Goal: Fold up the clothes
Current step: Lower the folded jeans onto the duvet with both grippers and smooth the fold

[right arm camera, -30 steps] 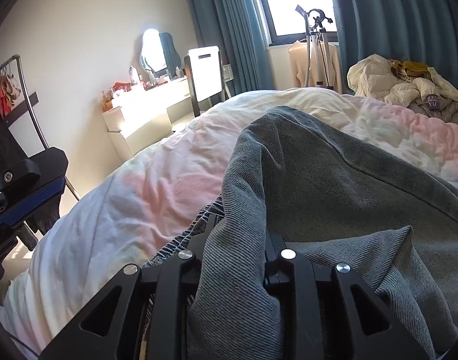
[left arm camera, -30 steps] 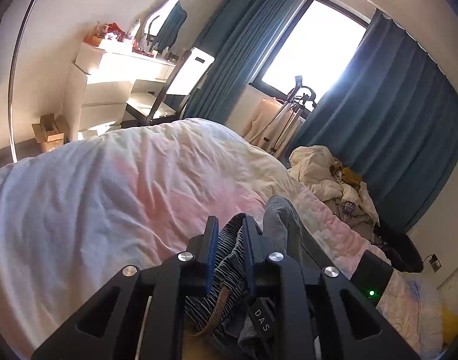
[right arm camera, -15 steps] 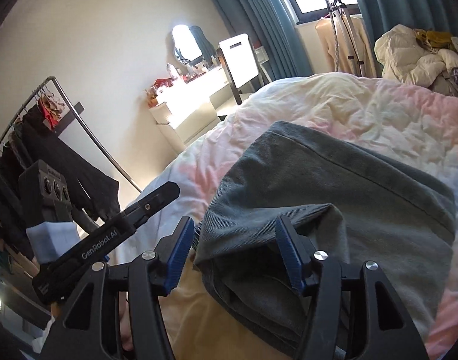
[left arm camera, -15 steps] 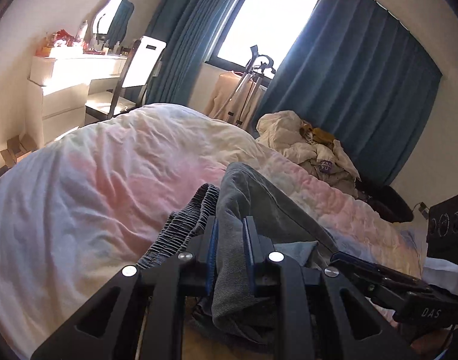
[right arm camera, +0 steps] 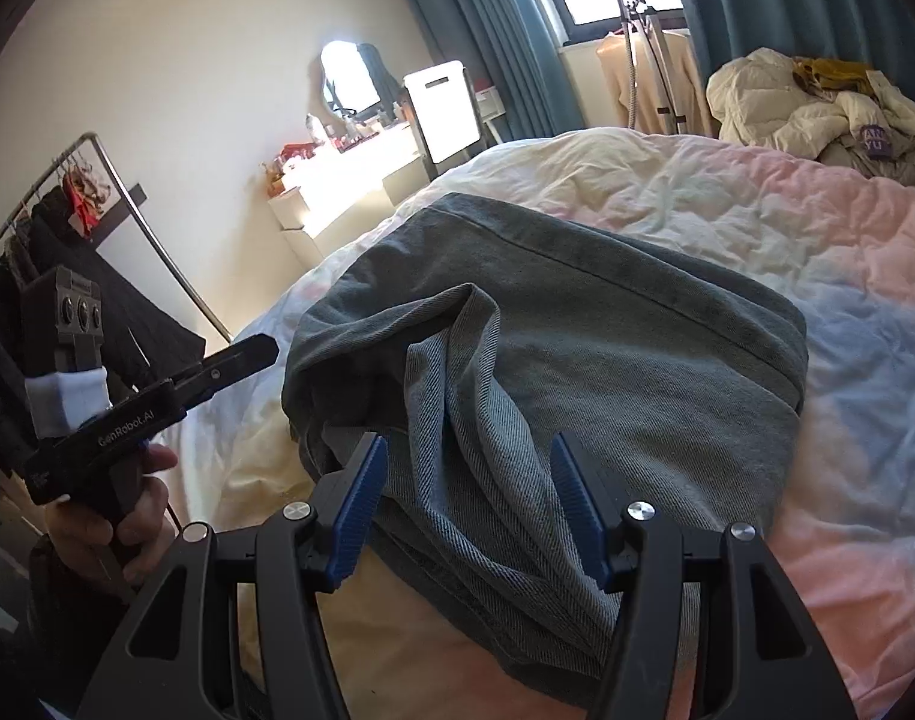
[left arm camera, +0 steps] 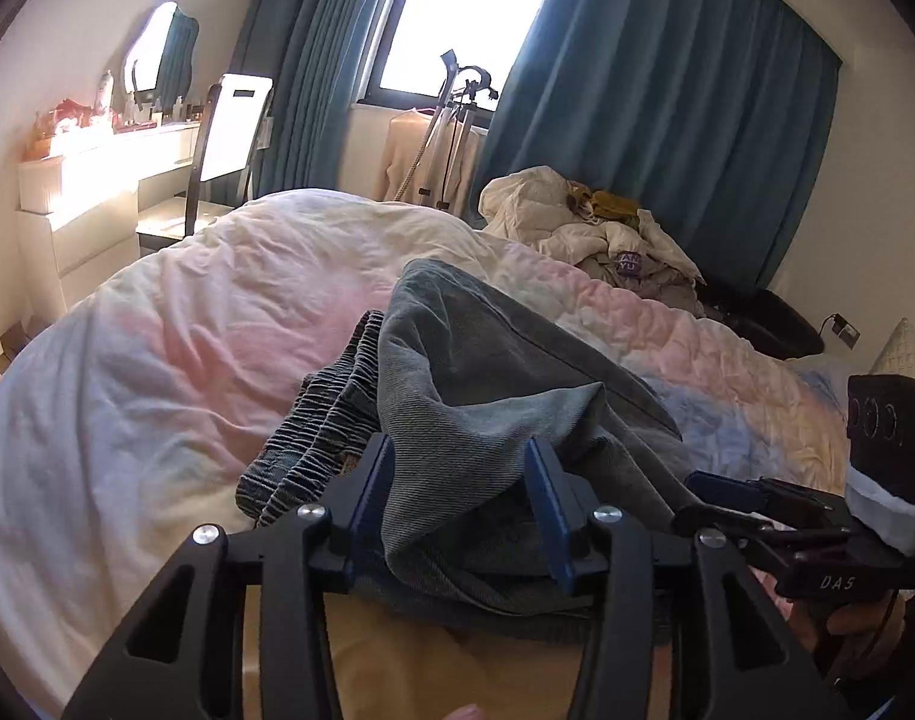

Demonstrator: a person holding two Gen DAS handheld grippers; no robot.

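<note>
**A:** How are the two hand-held tools posed?

**B:** Both point forward and slightly down over a bed. The left gripper (left arm camera: pixel 460 501), black with blue pads, has just been opening its jaws; they now stand apart, with a ridge of cloth rising between them, and the pads do not seem to press on it. The right gripper (right arm camera: pixel 469 513) is also spread, its blue pads either side of a loose fold without pinching it. In the right wrist view, a person's hand (right arm camera: pixel 124 519) grips the handle of the left tool off to the side.

**B:** And the clothing?

**A:** A grey-green pair of denim trousers (right arm camera: pixel 607 348) lies folded over on itself on the rumpled pastel pink-and-white quilt (left arm camera: pixel 175 330), nearest the cameras. Its upper layer is bunched, with a raised crease running toward the grippers. A gathered, ribbed elastic waistband (left arm camera: pixel 313 420) pokes out from under the left edge. Well apart, at the far side of the bed, sits a heap of cream-coloured garments (left arm camera: pixel 589 228).
</note>
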